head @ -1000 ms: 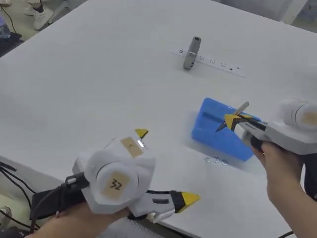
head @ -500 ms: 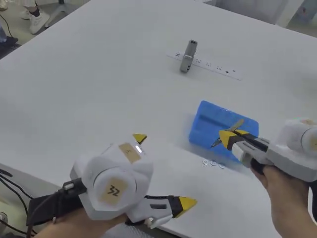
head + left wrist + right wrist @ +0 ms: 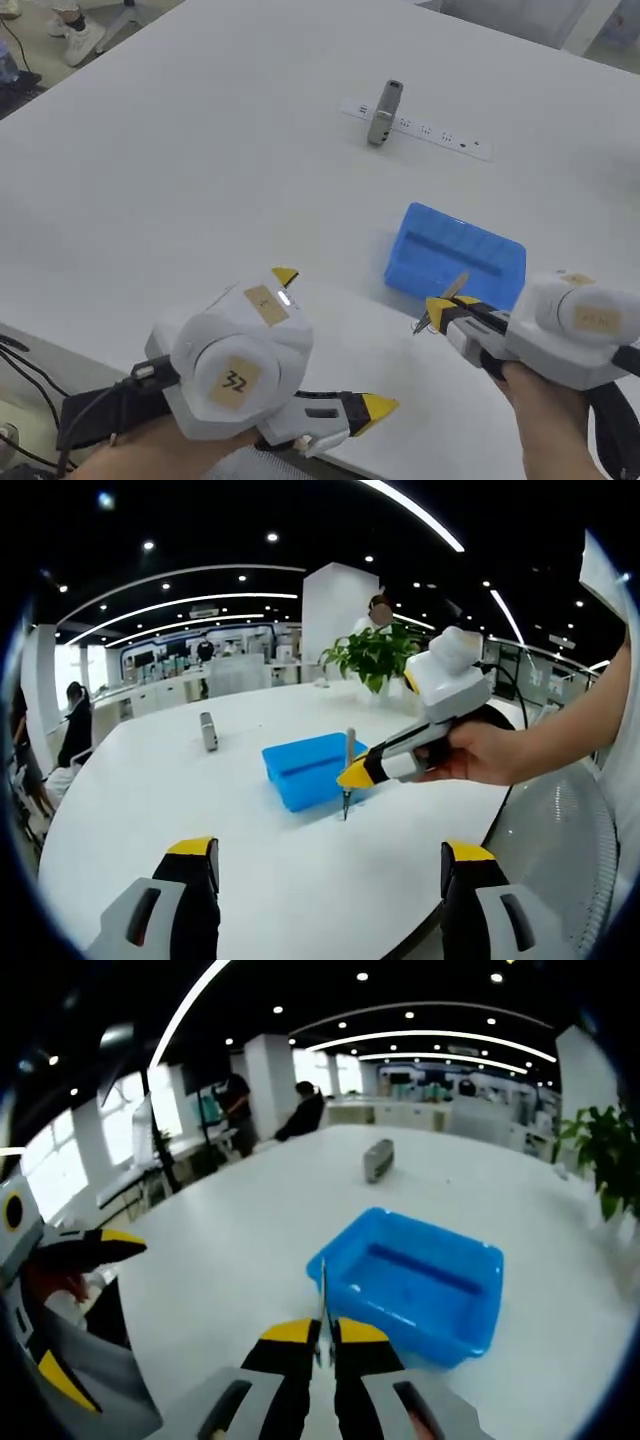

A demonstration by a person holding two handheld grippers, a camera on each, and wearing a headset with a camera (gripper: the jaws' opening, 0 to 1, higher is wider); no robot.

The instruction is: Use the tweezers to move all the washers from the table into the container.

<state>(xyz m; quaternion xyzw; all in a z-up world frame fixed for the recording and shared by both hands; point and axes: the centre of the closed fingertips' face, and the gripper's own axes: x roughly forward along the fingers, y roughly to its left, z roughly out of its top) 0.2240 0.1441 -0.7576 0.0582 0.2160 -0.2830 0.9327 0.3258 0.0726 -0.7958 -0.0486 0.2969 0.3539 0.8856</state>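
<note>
With the left tongs (image 3: 332, 338) spread idle, the right tongs (image 3: 440, 308) pinched the tweezers (image 3: 456, 287) tip-down on the worktop (image 3: 200, 150) just before the blue container (image 3: 456, 256), apparently picking a washer, too small to see; next, a steady lift over the rim.

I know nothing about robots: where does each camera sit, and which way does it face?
Head view: on the headset, looking down at the white table, left gripper, right gripper and the hand gripping it.
Left gripper view: rides the left gripper, facing the blue container between its open fingers.
Right gripper view: rides the right gripper, facing along its clamped tweezers.
All three share the blue container.
</note>
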